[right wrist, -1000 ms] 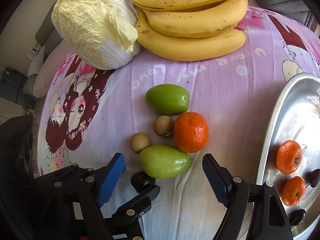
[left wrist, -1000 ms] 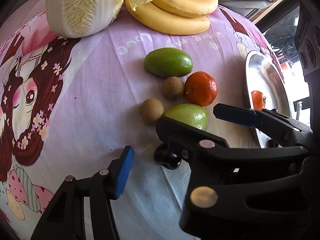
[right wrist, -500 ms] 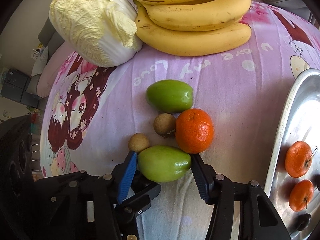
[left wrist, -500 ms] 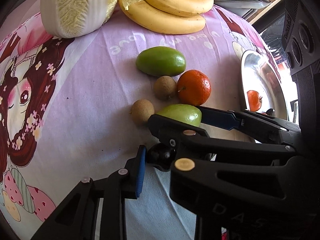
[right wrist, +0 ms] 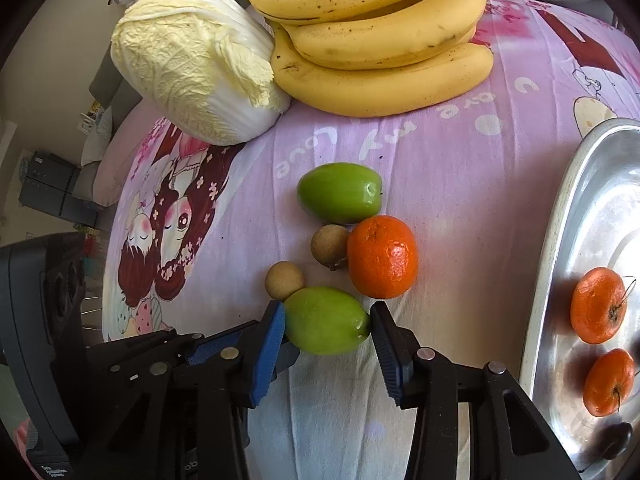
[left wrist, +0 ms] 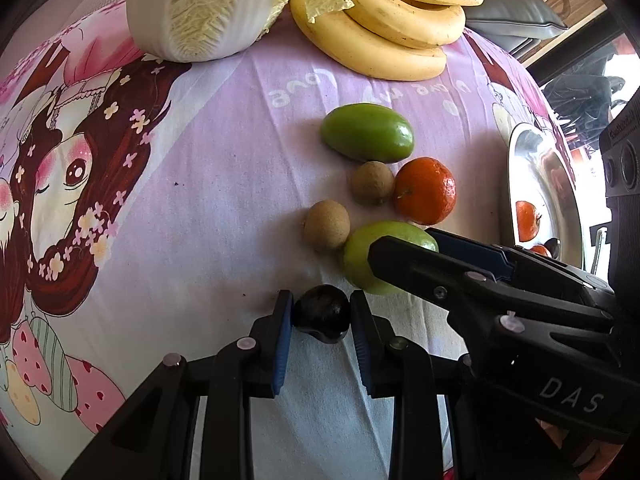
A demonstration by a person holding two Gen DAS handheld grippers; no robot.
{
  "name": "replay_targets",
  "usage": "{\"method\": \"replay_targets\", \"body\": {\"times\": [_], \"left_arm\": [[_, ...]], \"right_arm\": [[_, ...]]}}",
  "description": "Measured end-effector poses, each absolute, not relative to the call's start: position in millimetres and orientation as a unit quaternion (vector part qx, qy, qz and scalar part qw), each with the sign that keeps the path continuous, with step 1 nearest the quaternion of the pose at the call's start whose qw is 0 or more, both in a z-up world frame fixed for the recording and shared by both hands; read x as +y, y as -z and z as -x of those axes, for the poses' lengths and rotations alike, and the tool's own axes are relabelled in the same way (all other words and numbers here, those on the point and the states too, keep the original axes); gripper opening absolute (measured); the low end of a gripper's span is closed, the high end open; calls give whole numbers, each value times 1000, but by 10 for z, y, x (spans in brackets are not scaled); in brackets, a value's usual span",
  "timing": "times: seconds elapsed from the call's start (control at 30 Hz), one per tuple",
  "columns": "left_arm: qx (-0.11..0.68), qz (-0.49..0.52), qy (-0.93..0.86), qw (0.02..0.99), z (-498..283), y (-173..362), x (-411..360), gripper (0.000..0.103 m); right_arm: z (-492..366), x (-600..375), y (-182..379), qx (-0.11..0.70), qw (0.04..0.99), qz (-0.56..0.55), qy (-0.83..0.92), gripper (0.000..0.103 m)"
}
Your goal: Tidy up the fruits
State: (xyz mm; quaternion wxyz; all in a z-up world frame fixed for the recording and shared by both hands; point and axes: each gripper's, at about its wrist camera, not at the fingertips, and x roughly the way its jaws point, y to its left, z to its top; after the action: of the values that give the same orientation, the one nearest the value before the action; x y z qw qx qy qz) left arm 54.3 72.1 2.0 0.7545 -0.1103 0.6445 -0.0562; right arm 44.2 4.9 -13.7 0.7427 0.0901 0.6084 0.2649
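Left wrist view: left gripper, low centre, is clamped on a dark plum lying on the pink cloth. Right wrist view: right gripper, low centre, squeezes a green fruit; steel tray at right edge.
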Motion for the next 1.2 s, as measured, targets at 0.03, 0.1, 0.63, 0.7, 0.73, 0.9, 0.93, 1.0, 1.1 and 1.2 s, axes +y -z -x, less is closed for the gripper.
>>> {"method": "replay_targets", "body": {"times": [0.03, 0.1, 0.63, 0.7, 0.73, 0.9, 0.93, 1.0, 1.1, 1.2], "left_arm": [[645, 106, 55, 755, -538, -18, 708, 30], [646, 100, 53, 755, -535, -12, 686, 30], [635, 93, 32, 766, -527, -35, 694, 30], [634, 99, 21, 767, -522, -33, 774, 30], [633, 103, 16, 767, -528, -18, 828, 30], [631, 120, 2, 766, -531, 26, 960, 30], [632, 120, 2, 766, -530, 34, 959, 30], [632, 113, -1, 767, -536, 47, 925, 30], [634, 110, -4, 766, -562, 70, 884, 30], [635, 111, -4, 765, -577, 71, 864, 30]], "right_arm": [[-448, 47, 145, 609, 741, -92, -266, 48], [-462, 45, 163, 612, 737, -100, -269, 48], [-484, 123, 223, 616, 734, -93, -270, 55], [-482, 141, 232, 616, 735, -90, -269, 55], [-479, 147, 237, 616, 736, -87, -268, 55], [-467, 217, 253, 615, 740, -66, -264, 56], [-464, 227, 252, 615, 741, -61, -264, 56], [-459, 242, 252, 615, 742, -54, -262, 56], [-464, 221, 252, 615, 740, -61, -265, 56], [-460, 206, 243, 614, 740, -66, -267, 53]]}}
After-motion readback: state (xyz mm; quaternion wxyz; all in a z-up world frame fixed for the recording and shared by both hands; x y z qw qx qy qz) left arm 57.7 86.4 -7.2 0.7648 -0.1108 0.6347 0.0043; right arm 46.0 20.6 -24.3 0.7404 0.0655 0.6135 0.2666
